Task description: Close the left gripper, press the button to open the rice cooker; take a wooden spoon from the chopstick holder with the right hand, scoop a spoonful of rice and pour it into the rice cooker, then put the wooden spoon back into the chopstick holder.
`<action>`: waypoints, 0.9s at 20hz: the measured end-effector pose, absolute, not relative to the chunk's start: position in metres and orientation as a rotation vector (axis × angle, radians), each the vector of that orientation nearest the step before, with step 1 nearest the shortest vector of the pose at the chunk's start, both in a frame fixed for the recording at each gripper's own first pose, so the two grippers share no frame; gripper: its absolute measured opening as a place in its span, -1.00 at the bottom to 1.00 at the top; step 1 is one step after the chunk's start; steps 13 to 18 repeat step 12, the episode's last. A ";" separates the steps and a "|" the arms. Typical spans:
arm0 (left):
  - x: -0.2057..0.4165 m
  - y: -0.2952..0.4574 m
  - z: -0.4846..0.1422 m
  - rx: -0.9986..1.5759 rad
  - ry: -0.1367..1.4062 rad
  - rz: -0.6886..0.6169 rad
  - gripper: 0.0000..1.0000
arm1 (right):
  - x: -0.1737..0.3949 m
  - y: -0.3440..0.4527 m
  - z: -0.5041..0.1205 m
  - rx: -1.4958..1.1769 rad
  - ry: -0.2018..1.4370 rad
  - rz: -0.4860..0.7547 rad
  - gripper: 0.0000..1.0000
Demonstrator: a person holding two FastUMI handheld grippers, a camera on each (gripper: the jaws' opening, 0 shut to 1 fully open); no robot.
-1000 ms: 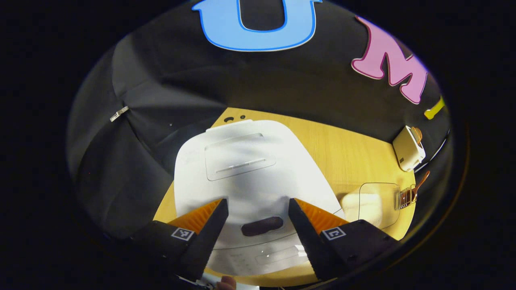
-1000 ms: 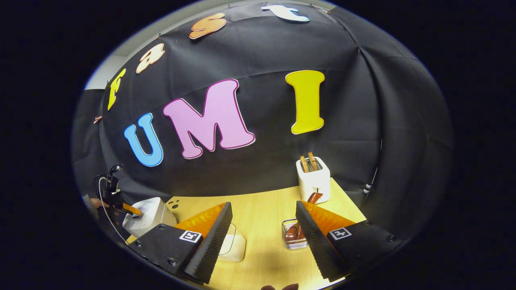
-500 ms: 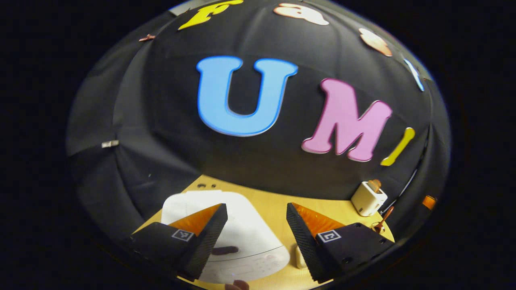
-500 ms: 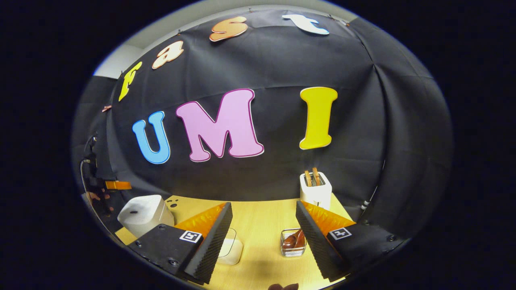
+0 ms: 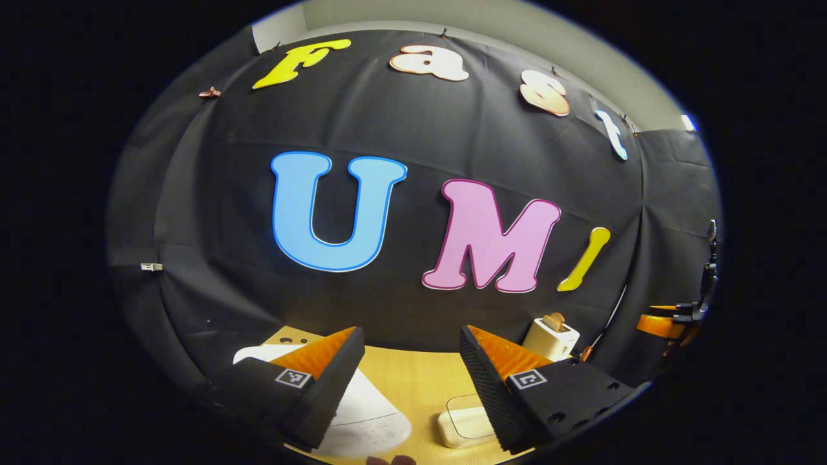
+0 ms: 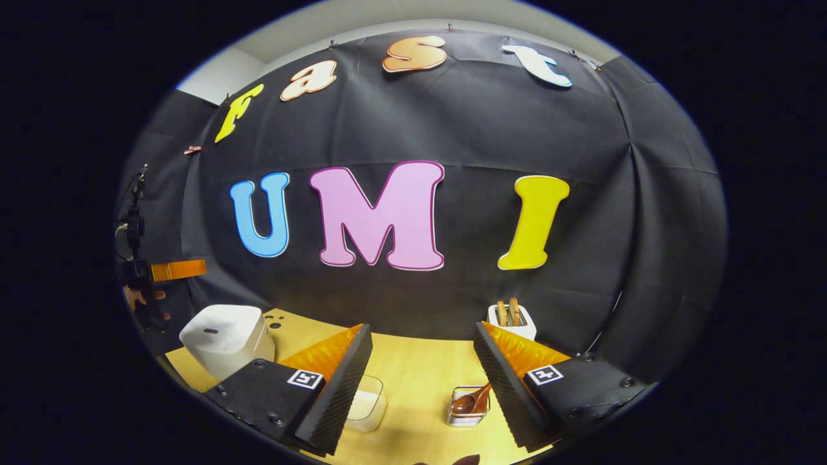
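White rice cooker, lid shut, left on the table; wooden spoon in the wire holder; clear rice container between them.

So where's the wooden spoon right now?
In the right gripper view, the wooden spoon sits in the chopstick holder on the table, beside the right gripper's right finger, in front of the toaster.

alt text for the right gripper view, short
The right gripper hangs open above a wooden table, pointing between a clear rice container and a chopstick holder with wooden spoons. A closed white rice cooker sits left, a toaster behind.
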State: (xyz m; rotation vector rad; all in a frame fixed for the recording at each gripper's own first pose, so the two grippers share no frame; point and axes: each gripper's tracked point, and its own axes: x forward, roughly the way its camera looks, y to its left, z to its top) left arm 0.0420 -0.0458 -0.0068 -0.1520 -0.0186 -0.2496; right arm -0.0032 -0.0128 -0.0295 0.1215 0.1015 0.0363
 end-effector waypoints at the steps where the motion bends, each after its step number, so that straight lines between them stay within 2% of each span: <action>1: 0.041 -0.045 -0.005 -0.160 -0.024 -0.246 0.91 | -0.003 -0.008 -0.024 0.127 0.090 0.037 0.95; 18: 0.026 -0.049 -0.009 -0.156 -0.031 -0.236 0.91 | -0.004 0.016 -0.021 0.110 0.089 0.078 0.93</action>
